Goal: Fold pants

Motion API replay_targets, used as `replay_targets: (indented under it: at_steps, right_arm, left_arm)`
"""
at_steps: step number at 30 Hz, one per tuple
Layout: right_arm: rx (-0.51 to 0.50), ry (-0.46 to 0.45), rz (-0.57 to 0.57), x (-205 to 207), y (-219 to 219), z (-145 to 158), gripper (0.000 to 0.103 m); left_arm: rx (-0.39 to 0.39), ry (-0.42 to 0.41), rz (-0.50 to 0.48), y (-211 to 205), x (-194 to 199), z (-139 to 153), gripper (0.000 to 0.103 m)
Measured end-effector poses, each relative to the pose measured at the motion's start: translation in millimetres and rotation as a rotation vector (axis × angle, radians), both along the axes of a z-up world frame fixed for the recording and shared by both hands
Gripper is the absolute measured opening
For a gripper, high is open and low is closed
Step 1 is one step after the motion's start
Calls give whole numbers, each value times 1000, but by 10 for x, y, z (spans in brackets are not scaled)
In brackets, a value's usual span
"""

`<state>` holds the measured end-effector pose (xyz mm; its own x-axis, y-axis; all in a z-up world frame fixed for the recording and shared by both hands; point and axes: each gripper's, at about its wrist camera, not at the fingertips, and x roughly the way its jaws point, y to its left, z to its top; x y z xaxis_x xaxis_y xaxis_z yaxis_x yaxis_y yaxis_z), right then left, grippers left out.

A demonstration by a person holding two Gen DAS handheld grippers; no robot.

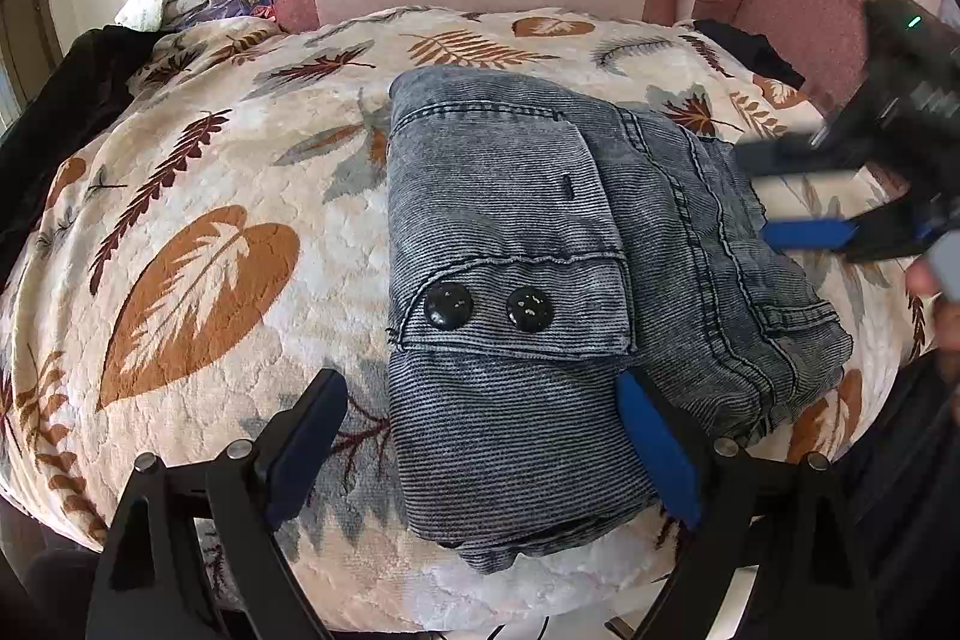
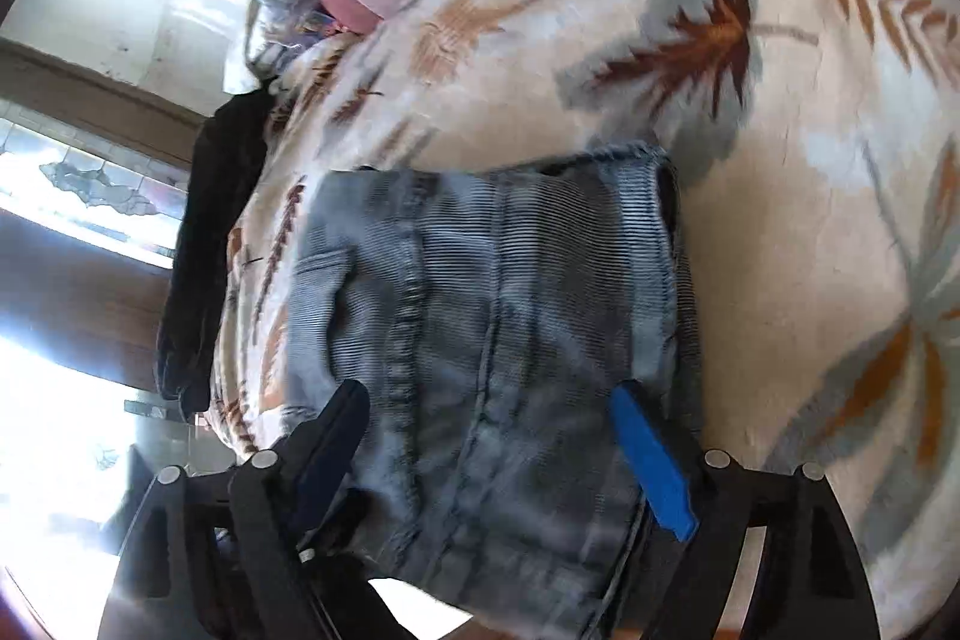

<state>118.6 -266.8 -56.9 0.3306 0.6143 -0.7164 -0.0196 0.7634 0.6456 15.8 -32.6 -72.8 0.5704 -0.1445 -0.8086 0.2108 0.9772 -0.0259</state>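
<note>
Fleece, cream with rust and grey leaves, covers the bed [image 1: 198, 196] I'm working over, and it is soft and lumpy, so nothing on it sits truly flat. On it, near the middle, lie the pants [image 1: 540, 280]: grey-blue ribbed denim, already folded down to a compact bundle, with a flap bearing two black buttons [image 1: 489, 307] facing up. A black garment [image 1: 90, 100] lies at the bed's far-left edge, well clear.

My left claw [image 1: 486, 436] stands wide open, straddling the near end of the bundle without pinching it. My right claw [image 2: 498, 448] is also open, hovering over the bundle's other side; its view is blurred, so I judge it is in motion.

To my eye the fold looks nearly finished. The right-hand layers fan out loosely, so a finger dragging across them could pull the stack apart. Closing on the top layer only would lift the flap and undo the fold. Pressing down hard into the soft fleece could tilt the bundle too.
</note>
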Motion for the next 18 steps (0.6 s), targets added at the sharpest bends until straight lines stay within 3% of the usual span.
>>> replay_targets:
  at_steps: [3, 6, 7, 13, 15, 16, 18]
  right_arm:
    - [58, -31, -9, -98, -10, 75, 86]
    - [38, 104, 4, -122, -10, -329, 85]
    - [66, 90, -21, -136, -55, -340, 85]
    - [147, 1, -38, -309, -174, 66, 86]
    - [137, 61, -25, -359, -151, -144, 87]
    - [130, 135, -9, -347, -126, -394, 87]
    - [170, 113, -53, -380, -189, -387, 87]
  left_arm:
    - [-18, 5, -1, 23, 8, -18, 91]
    - [-34, 11, -9, 27, 12, -27, 92]
    - [-39, 21, -12, 27, 20, -31, 92]
    - [-51, -27, 1, 108, -62, 204, 91]
    - [-51, -41, 16, 148, -82, 207, 91]
    - [-41, -16, 18, 140, -56, 139, 91]
    - [-51, 43, 11, 135, 4, 9, 93]
